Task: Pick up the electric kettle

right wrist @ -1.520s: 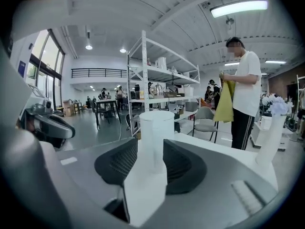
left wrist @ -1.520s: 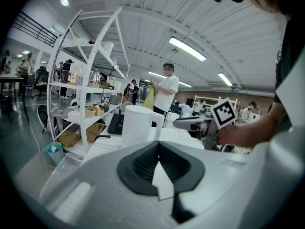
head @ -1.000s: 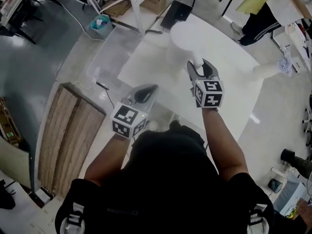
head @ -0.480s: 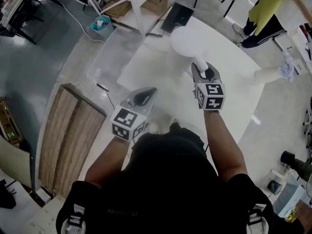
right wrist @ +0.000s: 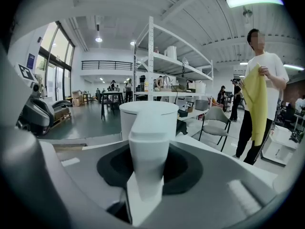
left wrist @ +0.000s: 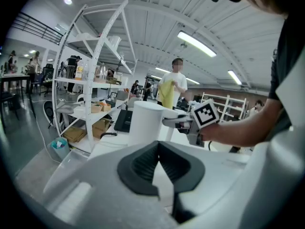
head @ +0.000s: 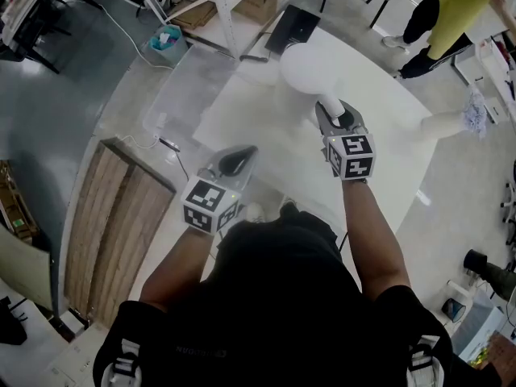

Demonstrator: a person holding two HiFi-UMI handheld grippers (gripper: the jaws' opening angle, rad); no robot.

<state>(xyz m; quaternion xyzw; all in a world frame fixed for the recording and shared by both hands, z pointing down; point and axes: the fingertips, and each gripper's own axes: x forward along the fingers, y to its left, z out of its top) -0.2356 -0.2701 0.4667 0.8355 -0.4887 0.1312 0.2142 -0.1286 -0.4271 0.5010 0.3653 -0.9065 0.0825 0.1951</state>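
Observation:
A white electric kettle (head: 310, 67) stands on the white table (head: 387, 160), with its handle (head: 331, 103) pointing towards me. My right gripper (head: 337, 118) has the handle between its jaws. The jaws have just been closing, and the black pads now lie against the handle's sides. In the right gripper view the handle (right wrist: 148, 161) fills the gap of the right gripper (right wrist: 148, 149), with the kettle (right wrist: 147, 116) behind it. My left gripper (head: 240, 158) hangs shut and empty at the table's near left. The left gripper (left wrist: 158, 149) faces the kettle (left wrist: 147, 123).
A black laptop (head: 292, 24) lies on the table behind the kettle. A white shelf rack (head: 218, 6) stands beyond it, with a teal bin (head: 165, 39) on the floor. A wooden board (head: 113, 224) lies at the left. A person with yellow cloth (head: 459, 6) stands at the far right.
The right gripper's jaws have narrowed from wide open onto the kettle's handle. The left gripper has stayed put. The person with the yellow cloth has shifted at the top right.

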